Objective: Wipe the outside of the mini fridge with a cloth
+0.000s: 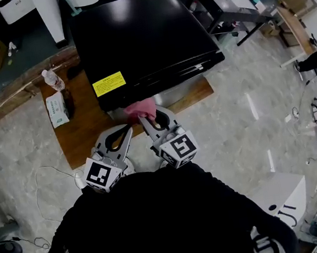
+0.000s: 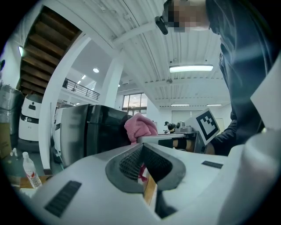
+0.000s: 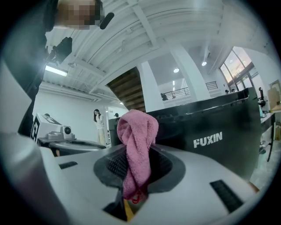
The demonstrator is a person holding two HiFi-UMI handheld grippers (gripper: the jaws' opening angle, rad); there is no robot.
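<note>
On the wooden board (image 1: 84, 141): black fridge (image 1: 145, 36), bottle (image 1: 53, 80) at its left. Right tool (image 1: 148, 117) gripped pink cloth (image 1: 142, 109) against the fridge's near edge. Left tool (image 1: 127, 129) closed, empty, just beside. Open floor (image 1: 245, 116) at right.

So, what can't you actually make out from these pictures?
- Head view: whether the pink terry cloth touches the black mini fridge; the right gripper covers that spot.
- Head view: the print on the yellow label is too small.
- Right gripper view: the fridge's lower front sits behind the gripper's body.
</note>
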